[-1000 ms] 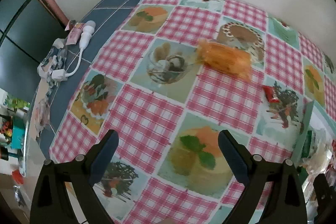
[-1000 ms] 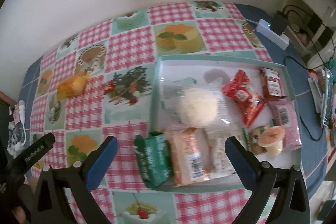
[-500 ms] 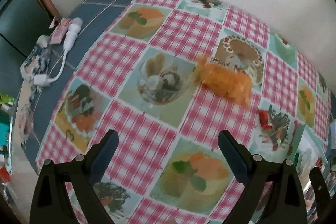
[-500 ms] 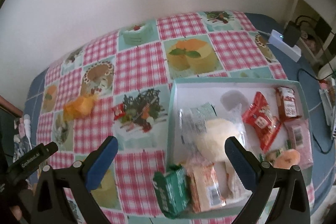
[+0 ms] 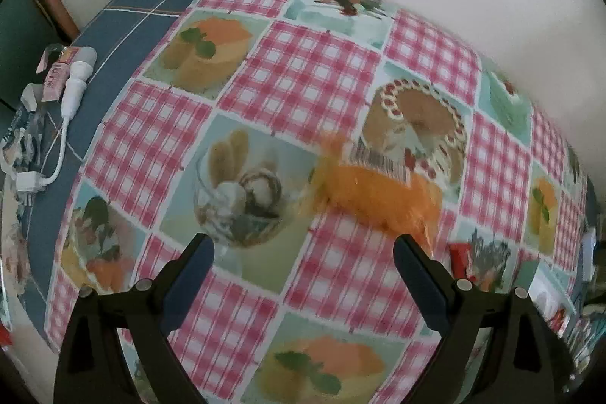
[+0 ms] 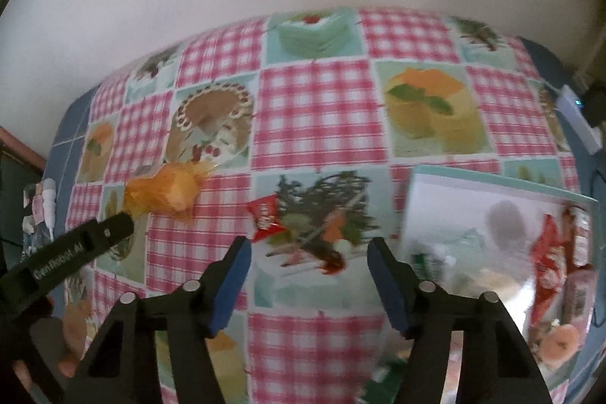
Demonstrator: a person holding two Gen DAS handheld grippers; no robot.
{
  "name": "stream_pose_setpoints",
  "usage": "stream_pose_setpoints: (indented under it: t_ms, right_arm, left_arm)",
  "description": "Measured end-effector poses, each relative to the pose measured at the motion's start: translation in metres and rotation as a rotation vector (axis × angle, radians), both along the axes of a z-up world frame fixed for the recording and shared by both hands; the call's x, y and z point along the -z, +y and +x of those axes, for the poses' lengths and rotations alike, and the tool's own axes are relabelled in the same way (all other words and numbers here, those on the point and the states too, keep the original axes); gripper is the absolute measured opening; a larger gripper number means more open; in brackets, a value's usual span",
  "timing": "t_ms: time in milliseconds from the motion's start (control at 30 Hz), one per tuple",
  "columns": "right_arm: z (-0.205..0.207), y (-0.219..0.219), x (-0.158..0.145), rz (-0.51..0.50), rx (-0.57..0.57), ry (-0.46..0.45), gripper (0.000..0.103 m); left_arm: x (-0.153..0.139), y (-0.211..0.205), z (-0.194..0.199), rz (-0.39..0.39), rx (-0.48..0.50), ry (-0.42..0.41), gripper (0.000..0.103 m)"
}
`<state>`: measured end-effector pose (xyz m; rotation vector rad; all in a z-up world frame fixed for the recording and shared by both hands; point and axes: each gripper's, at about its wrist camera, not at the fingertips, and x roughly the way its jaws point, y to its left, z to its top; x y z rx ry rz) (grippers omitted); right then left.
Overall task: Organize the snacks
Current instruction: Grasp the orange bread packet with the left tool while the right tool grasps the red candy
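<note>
left claw (image 5: 303, 252): spread wide, nothing in it; orange packet (image 5: 378, 195) lies just ahead, toward its right finger
right claw (image 6: 306, 252): jaws have just been closing, now half-shut w/ only cloth between, so still released; red packet (image 6: 267, 218) just past its left finger
tray (image 6: 492, 177): right of red packet, already holds other snacks
you: re-open right claw a bit, shift left till red packet sits between fingers, then pinch its middle
risk: foil is slippery, pinch square & lift slow before moving to tray
</note>
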<state>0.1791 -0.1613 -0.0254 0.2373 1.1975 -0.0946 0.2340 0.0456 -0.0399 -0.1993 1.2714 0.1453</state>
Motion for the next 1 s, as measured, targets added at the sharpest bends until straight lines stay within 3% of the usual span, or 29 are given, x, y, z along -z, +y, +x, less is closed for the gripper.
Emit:
stream_pose_setpoints:
  t_ms: [233, 467, 800, 900, 1000]
  right_arm:
    - [0.030, 0.027, 0.023, -0.013, -0.065, 0.052, 0.049]
    - [0.047, 0.038, 0.044, -0.044, -0.091, 0.095, 0.045]
    - [0.057, 0.038, 0.060, -0.079, -0.105, 0.105, 0.037]
    - [0.060, 0.036, 0.061, -0.100, -0.105, 0.105, 0.027]
    - [0.063, 0.031, 0.062, -0.092, -0.096, 0.107, 0.025]
  left_arm:
    - [0.010, 0.003, 0.025, -0.091, -0.013, 0.018, 0.096]
    - [0.024, 0.005, 0.042, -0.161, -0.046, 0.047, 0.096]
    - [0.041, -0.021, 0.078, -0.149, -0.055, 0.068, 0.096]
    - [0.045, -0.023, 0.083, -0.151, -0.065, 0.071, 0.096]
    - [0.045, -0.026, 0.083, -0.134, -0.071, 0.074, 0.096]
